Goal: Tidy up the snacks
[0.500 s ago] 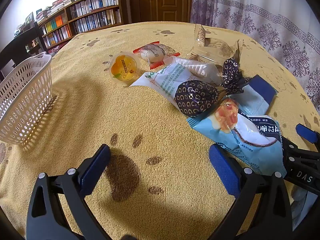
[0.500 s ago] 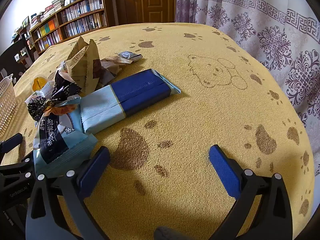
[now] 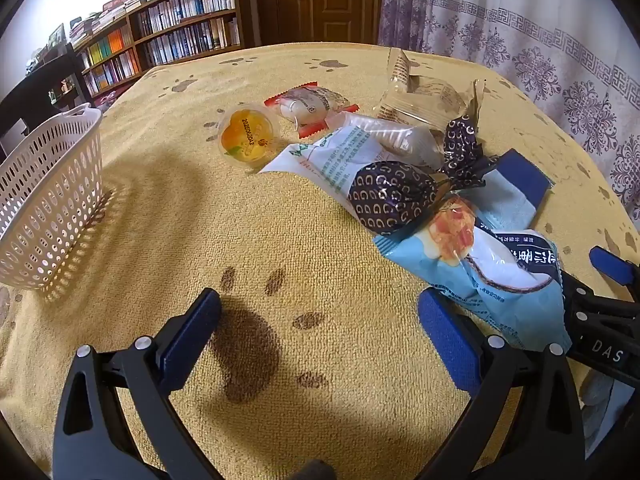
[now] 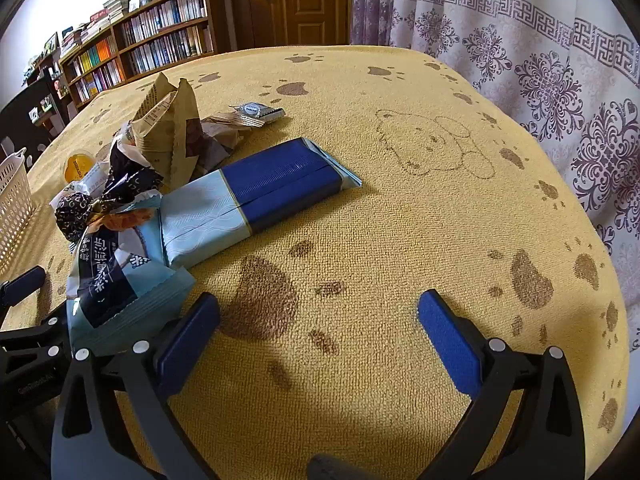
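**Snacks heaped on a paw-print cloth, both tongs spread wide and empty**

The yellow terry tablecloth [image 4: 400,240], nubbly and stamped with brown paw prints, covers the whole table. Taking the blue-and-pale tissue-style pack [image 4: 256,200] as the landmark: it is a flat, soft-sided rectangle of glossy film, dark blue at one end and wave-embossed pale blue at the other. Far to its left stands the white plastic basket [image 3: 48,200], its curved wall pierced with rows of small slots. Overlapping the pack's near end lies a puffy light-blue snack bag [image 3: 492,276] with a crimped edge. Behind the pack rise crinkled tan wrappers [image 4: 168,136] with saw-tooth seams. Left of the pack a white and green pouch [image 3: 348,152] lies flat, and on it sits a round sweet in dark foil printed with gold rings [image 3: 392,200], twisted at the neck. Further left are a red-edged clear packet [image 3: 310,106] and a small round jelly cup [image 3: 248,136] with an orange centre.

The left gripper [image 3: 320,320] and right gripper [image 4: 320,320] hold their blue-padded jaws well apart over bare cloth, gripping nothing
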The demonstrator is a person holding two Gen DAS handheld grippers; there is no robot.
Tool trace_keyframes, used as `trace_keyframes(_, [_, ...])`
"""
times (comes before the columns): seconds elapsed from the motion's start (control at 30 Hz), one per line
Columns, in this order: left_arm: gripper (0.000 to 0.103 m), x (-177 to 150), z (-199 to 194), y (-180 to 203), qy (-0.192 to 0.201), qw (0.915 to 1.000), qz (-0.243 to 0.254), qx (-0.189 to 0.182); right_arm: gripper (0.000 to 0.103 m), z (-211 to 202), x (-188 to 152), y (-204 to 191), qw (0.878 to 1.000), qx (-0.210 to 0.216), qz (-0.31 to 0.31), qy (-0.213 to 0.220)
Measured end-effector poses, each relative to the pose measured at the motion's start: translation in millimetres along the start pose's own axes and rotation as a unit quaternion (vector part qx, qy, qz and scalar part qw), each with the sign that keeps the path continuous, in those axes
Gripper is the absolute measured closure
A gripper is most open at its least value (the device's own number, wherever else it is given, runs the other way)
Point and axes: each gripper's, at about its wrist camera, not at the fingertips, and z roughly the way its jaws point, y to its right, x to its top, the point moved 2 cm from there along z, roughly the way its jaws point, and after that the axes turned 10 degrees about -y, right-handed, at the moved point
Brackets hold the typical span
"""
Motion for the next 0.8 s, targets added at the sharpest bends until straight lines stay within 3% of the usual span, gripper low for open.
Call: trace_keyframes(0.8, [0.003,-0.7,-3.8,-0.9,-0.001,0.9989,0.039,-0.024,0.005,0.5,-0.9,0.3,1.000,0.006,-0.020,-0.008])
